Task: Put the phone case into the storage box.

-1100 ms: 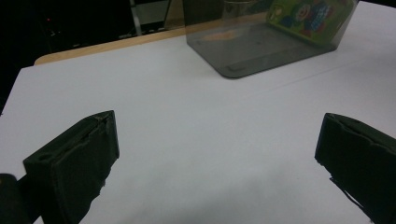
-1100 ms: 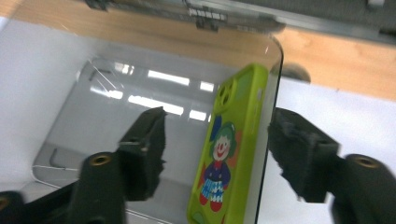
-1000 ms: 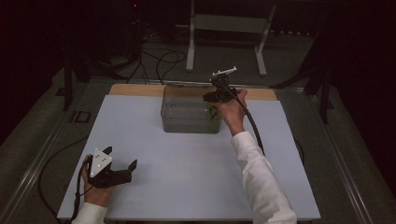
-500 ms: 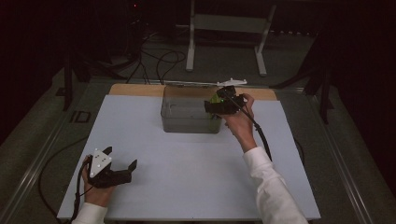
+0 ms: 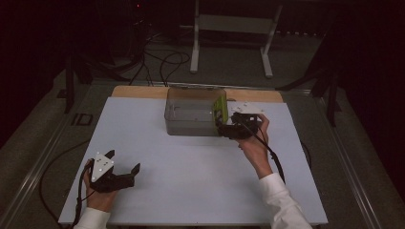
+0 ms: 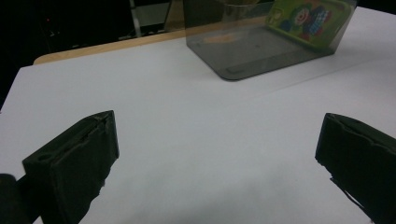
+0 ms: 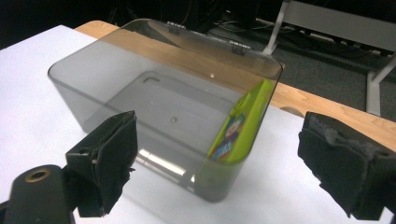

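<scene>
A smoky see-through bin (image 5: 191,117) stands at the back middle of the white table. A flat green box with a cartoon picture (image 5: 220,109) leans on edge against the bin's right end wall, inside it. My right gripper (image 5: 222,129) is open just outside the bin's right front corner, nothing between its jaws. In the right gripper view the bin (image 7: 93,79) and green box (image 7: 240,126) lie just beyond my right gripper (image 7: 219,140). My left gripper (image 5: 123,161) rests open at the front left. In its view, the bin (image 6: 243,56) and green box (image 6: 303,21) are far ahead of my left gripper (image 6: 217,140).
The white table top (image 5: 191,171) spreads between the two hands. A wooden strip (image 5: 138,91) runs along the back edge behind the bin. A metal stand (image 5: 231,28) and cables lie on the floor beyond the table.
The right gripper carried the green box down at the bin's right end, let it go inside, and drew back towards the person, open. The left gripper stayed put.
</scene>
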`<action>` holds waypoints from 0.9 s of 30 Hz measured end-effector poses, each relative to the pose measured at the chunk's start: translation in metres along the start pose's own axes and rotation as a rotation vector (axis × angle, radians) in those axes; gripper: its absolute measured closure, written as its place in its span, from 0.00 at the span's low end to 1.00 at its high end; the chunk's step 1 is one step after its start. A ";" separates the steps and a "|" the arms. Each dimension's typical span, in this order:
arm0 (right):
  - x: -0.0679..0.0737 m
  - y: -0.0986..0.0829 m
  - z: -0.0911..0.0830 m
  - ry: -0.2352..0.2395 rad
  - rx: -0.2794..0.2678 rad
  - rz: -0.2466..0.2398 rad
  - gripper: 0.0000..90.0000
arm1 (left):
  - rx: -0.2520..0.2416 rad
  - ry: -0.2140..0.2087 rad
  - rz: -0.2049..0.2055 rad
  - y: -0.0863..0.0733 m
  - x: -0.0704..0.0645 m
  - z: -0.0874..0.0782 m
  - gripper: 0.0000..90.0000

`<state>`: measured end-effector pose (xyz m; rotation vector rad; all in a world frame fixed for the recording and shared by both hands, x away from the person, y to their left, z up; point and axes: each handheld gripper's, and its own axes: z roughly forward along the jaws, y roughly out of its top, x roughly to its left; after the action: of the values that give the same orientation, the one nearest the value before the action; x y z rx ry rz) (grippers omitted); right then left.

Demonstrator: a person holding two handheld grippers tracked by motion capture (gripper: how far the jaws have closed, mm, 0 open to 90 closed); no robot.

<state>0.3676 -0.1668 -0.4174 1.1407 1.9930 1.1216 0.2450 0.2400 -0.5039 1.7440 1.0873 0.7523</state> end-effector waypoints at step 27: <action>0.002 -0.093 -0.053 -0.025 -0.110 -0.046 0.13 | -0.049 0.010 -0.022 0.004 0.016 -0.016 0.00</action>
<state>0.2881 -0.2111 -0.4739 1.0418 1.9045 1.1729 0.2397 0.2600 -0.4933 1.6859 1.0846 0.7692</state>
